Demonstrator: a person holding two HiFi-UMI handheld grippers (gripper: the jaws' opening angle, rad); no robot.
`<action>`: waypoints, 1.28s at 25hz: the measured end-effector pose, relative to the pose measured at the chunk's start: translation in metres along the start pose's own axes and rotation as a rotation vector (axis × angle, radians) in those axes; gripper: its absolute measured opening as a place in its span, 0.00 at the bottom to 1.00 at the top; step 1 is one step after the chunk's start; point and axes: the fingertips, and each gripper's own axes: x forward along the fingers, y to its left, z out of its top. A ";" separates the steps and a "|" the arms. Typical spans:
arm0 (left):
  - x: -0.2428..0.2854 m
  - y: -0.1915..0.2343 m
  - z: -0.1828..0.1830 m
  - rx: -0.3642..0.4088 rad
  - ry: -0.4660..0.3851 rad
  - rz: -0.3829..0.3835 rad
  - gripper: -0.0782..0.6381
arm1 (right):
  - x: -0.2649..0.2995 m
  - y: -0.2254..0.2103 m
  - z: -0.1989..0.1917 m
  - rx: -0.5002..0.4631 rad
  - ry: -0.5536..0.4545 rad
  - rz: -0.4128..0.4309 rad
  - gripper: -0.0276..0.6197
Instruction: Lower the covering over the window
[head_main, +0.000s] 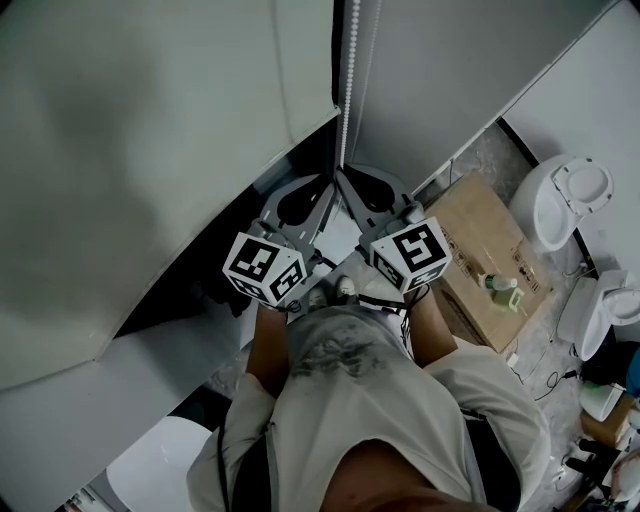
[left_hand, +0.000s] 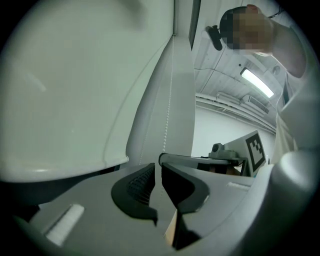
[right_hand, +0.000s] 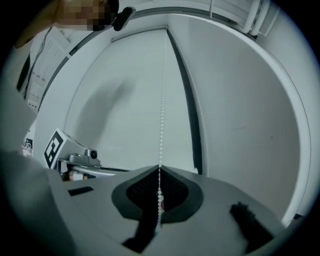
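Note:
A white roller blind (head_main: 150, 150) hangs at the left of the head view, with a white bead chain (head_main: 347, 80) beside its edge. Both grippers meet under that chain. My right gripper (head_main: 348, 185) is shut on the bead chain (right_hand: 160, 150), which runs straight down between its ribbed pads (right_hand: 145, 192). A second strand (right_hand: 200, 120) hangs free to the right of it. My left gripper (left_hand: 157, 167) points at the blind's edge (left_hand: 150, 125) with a narrow gap between its jaws. The chain (left_hand: 169, 115) comes down to its tips, and no beads show in the gap.
A cardboard box (head_main: 490, 250) with a green bottle (head_main: 500, 284) on it lies on the floor at the right. Two white ceramic fixtures (head_main: 570, 200) (head_main: 610, 310) stand beyond it. A dark slot (right_hand: 187, 100) separates blind and wall. Cables and clutter (head_main: 590, 450) fill the lower right corner.

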 end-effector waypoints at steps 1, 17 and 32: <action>-0.001 0.000 0.000 -0.001 -0.001 0.002 0.18 | 0.001 0.000 -0.001 -0.005 0.005 -0.003 0.07; -0.009 0.013 -0.004 0.004 0.002 0.061 0.12 | 0.006 -0.005 -0.015 -0.054 0.027 -0.068 0.08; -0.016 0.016 0.000 0.000 -0.015 0.057 0.12 | 0.008 -0.003 -0.013 -0.077 0.024 -0.090 0.08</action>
